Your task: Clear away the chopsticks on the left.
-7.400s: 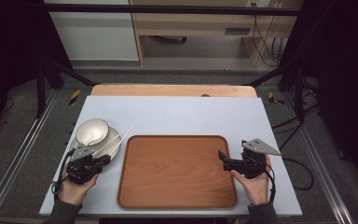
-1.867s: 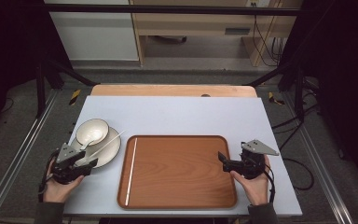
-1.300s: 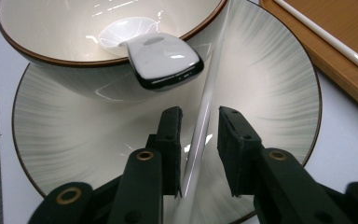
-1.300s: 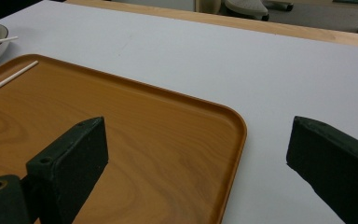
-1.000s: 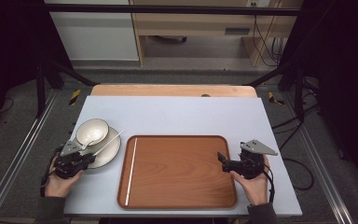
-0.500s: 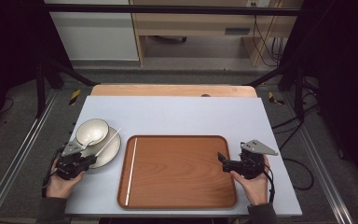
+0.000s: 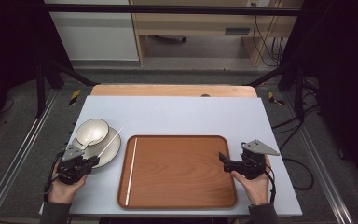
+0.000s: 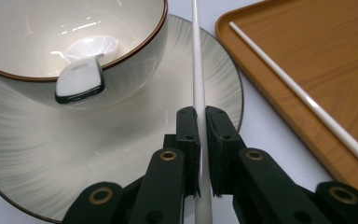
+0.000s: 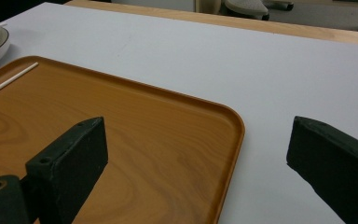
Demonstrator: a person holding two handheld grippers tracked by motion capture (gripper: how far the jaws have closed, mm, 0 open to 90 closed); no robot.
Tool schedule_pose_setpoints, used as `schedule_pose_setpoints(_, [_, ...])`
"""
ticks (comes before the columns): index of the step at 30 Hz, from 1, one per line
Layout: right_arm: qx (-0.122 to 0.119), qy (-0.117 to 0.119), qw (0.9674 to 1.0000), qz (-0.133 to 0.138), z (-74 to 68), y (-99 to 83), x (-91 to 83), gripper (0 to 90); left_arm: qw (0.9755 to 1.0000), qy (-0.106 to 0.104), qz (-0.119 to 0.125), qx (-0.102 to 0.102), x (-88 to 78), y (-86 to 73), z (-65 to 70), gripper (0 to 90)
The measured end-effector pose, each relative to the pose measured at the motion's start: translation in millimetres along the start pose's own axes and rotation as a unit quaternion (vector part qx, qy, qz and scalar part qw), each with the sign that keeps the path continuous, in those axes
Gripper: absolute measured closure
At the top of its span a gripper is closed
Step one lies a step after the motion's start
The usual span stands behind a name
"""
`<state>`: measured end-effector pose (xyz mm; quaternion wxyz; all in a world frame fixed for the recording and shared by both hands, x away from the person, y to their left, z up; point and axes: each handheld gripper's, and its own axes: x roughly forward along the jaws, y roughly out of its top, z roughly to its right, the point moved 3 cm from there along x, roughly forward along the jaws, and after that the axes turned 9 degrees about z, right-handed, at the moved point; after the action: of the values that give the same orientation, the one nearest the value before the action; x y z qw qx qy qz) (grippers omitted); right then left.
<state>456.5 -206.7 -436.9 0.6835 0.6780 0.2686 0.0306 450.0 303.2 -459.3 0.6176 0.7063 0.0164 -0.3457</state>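
Grey tabletop carries the scene: at its near left a white chopstick (image 8: 198,70) leans over the plate (image 8: 51,154), pinched near its lower end by the left gripper (image 8: 199,116). Thin, stiff and slick, it probably swivels unless held nearer mid-length. Right gripper (image 9: 196,154) gapes, empty, beside the tray (image 7: 182,172)

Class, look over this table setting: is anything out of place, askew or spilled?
Nothing is spilled or broken. The two chopsticks are split up: one lies along the tray's left edge, the other rests slanted across the plate, pinched in the left tool.
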Motion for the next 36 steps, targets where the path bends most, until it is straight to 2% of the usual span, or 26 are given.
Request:
schedule_pose_setpoints(9, [0.001,-0.002,1.0,0.002,0.4,0.4,-0.9,5.3,0.9996,0.012,0.02,-0.014,-7.1,2.1,20.5,84.1])
schedule_pose_setpoints(16, [-0.004,-0.002,1.0,-0.002,-1.3,0.1,0.2,5.2,0.9993,0.016,0.032,-0.009,-7.2,3.6,35.2,84.1])
schedule_pose_setpoints(17, [-0.004,-0.002,1.0,-0.002,-1.3,0.0,0.3,5.2,0.9989,0.02,0.039,-0.017,-7.6,4.7,39.2,84.1])
schedule_pose_setpoints(23, [-0.003,-0.004,1.0,0.001,-0.9,0.7,-0.7,5.1,0.9976,0.034,0.052,-0.029,-9.7,7.1,50.0,84.1])
schedule_pose_setpoints(27, [-0.003,-0.004,1.0,0.002,-1.2,1.0,-0.9,5.0,0.9956,0.047,0.067,-0.046,-11.4,9.1,62.8,84.1])
schedule_pose_setpoints(33, [-0.001,-0.004,1.0,0.005,-1.0,2.0,-2.3,4.9,0.9951,0.053,0.069,-0.047,-10.7,11.6,74.9,84.0])
schedule_pose_setpoints(36, [0.0,-0.003,0.9999,0.01,-0.9,3.2,-3.3,4.8,0.9935,0.059,0.079,-0.057,-11.7,16.1,82.1,84.0])
